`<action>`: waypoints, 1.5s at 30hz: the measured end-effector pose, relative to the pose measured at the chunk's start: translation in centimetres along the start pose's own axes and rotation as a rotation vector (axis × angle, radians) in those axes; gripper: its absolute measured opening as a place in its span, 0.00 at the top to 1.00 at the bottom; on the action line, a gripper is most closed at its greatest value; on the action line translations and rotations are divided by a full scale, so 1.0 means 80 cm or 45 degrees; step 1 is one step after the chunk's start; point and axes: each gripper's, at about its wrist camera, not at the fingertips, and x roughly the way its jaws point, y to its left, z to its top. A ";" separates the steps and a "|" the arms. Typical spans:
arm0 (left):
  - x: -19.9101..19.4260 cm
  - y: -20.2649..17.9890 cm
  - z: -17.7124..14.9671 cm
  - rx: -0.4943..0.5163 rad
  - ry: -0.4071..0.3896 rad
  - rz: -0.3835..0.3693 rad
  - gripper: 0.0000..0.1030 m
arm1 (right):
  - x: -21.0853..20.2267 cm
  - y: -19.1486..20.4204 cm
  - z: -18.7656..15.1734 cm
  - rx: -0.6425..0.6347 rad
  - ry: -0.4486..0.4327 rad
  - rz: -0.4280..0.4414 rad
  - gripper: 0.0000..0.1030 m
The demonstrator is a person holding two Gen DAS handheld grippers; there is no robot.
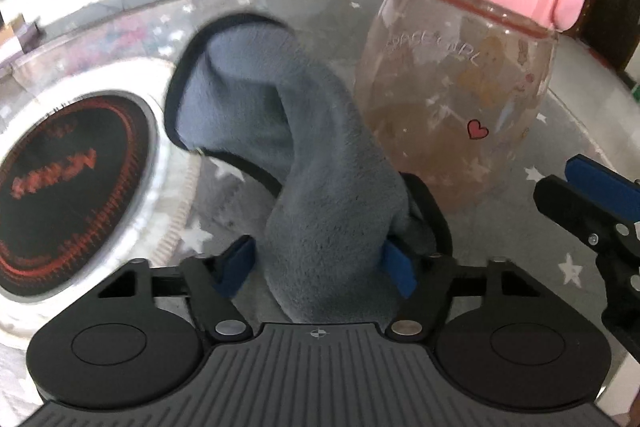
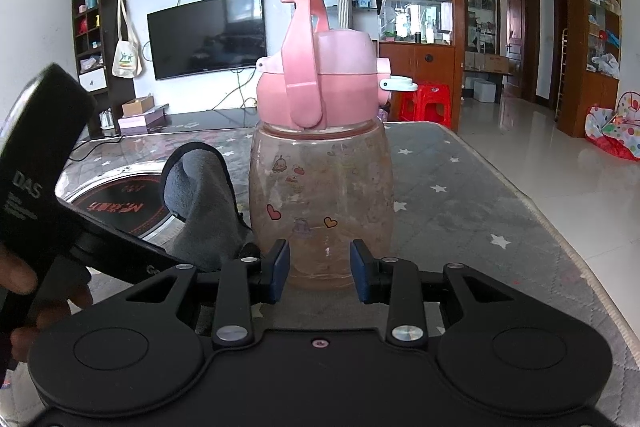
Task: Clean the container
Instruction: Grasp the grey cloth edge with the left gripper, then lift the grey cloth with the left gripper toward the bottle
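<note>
While a clear drinking bottle (image 2: 322,203) with a pink lid (image 2: 320,83) stands upright on the star-patterned table (image 2: 460,195), the right gripper (image 2: 319,277) clamps its base; the left gripper (image 1: 316,267) pinches a grey cloth (image 1: 288,131) just beside it.

Bright daylight; fisheye-warped edges; cloth (image 1: 304,131) perhaps motion-blurred.
</note>
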 end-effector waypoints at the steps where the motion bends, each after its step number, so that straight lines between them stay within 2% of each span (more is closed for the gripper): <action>1: 0.000 0.000 -0.001 0.005 -0.006 -0.002 0.40 | 0.000 0.000 0.000 -0.001 0.000 -0.001 0.65; 3: -0.001 0.000 -0.001 0.028 -0.016 -0.016 0.47 | 0.001 0.000 0.000 -0.003 0.000 -0.001 0.65; 5: -0.002 0.000 -0.002 0.037 -0.021 -0.037 0.60 | 0.002 0.000 0.000 -0.004 -0.001 -0.001 0.65; 11: -0.010 0.002 -0.006 0.051 -0.035 -0.080 0.78 | -0.001 0.000 0.001 -0.012 -0.012 0.002 0.65; 21: -0.045 -0.002 -0.011 0.106 -0.123 -0.055 0.81 | -0.007 0.002 0.005 -0.019 -0.039 0.013 0.65; 27: -0.067 0.000 -0.009 0.103 -0.165 -0.029 0.81 | -0.011 0.006 0.019 -0.043 -0.097 0.013 0.65; 39: -0.075 0.000 0.000 0.094 -0.197 -0.029 0.81 | -0.006 0.014 0.049 -0.078 -0.224 -0.027 0.65; 45: -0.079 0.003 0.004 0.098 -0.210 -0.032 0.81 | 0.005 0.029 0.046 -0.114 -0.235 -0.045 0.69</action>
